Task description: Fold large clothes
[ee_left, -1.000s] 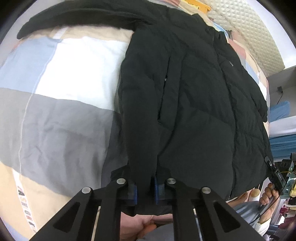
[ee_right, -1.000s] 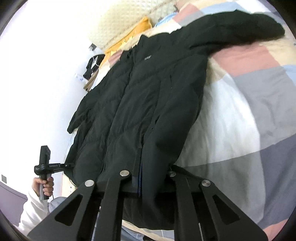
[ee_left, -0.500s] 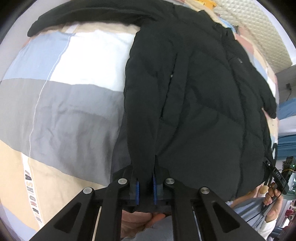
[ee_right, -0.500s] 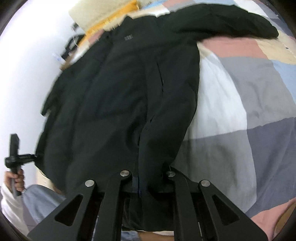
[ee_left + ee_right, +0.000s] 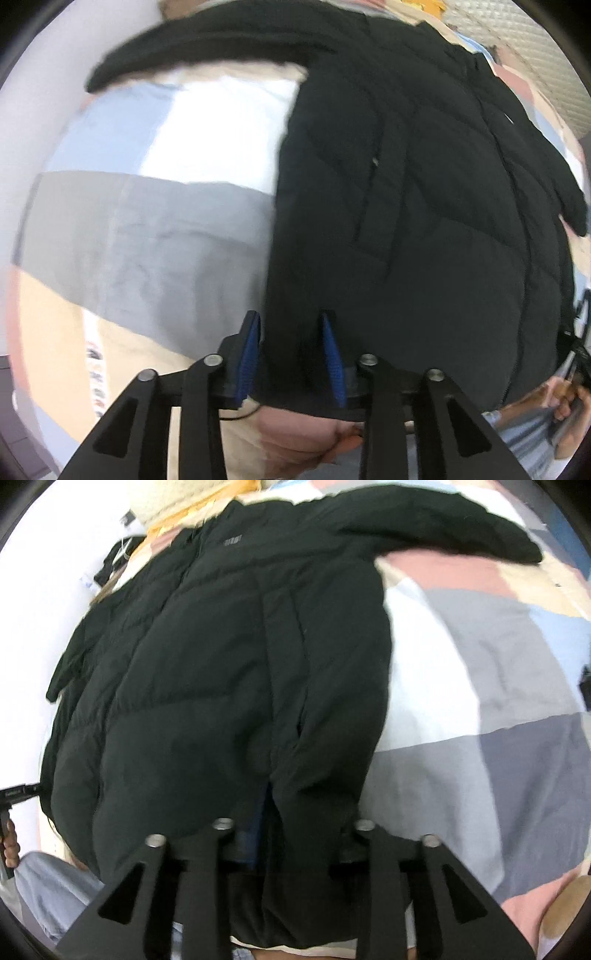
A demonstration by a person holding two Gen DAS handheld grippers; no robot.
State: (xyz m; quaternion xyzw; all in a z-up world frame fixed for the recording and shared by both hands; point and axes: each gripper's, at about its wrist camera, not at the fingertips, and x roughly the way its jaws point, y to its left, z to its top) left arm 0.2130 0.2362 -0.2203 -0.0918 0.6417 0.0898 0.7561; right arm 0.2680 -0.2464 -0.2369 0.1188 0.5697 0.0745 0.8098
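Note:
A black puffer jacket (image 5: 424,203) lies spread front-up on the bed, collar at the far end. One sleeve (image 5: 221,55) stretches out sideways. My left gripper (image 5: 291,350) points down at the near hem by the jacket's left edge. Its jaws are opening, the blue pads (image 5: 248,354) stand apart, and a strip of hem lies loose between them. In the right wrist view the same jacket (image 5: 240,664) fills the middle. My right gripper (image 5: 303,838) sits over the hem's other corner, jaws opening, with fabric lying slack between the fingers.
A patchwork duvet (image 5: 147,240) in grey, white, blue and pink covers the bed (image 5: 498,701). A quilted headboard (image 5: 535,44) stands beyond the collar. A hand (image 5: 303,439) shows under the left gripper. The person's jeans (image 5: 48,886) are at the bed's near edge.
Both grippers were shut on the jacket's hem. Now both pairs of jaws have spread apart and the hem lies loose. Both views have tipped further down toward the bed.

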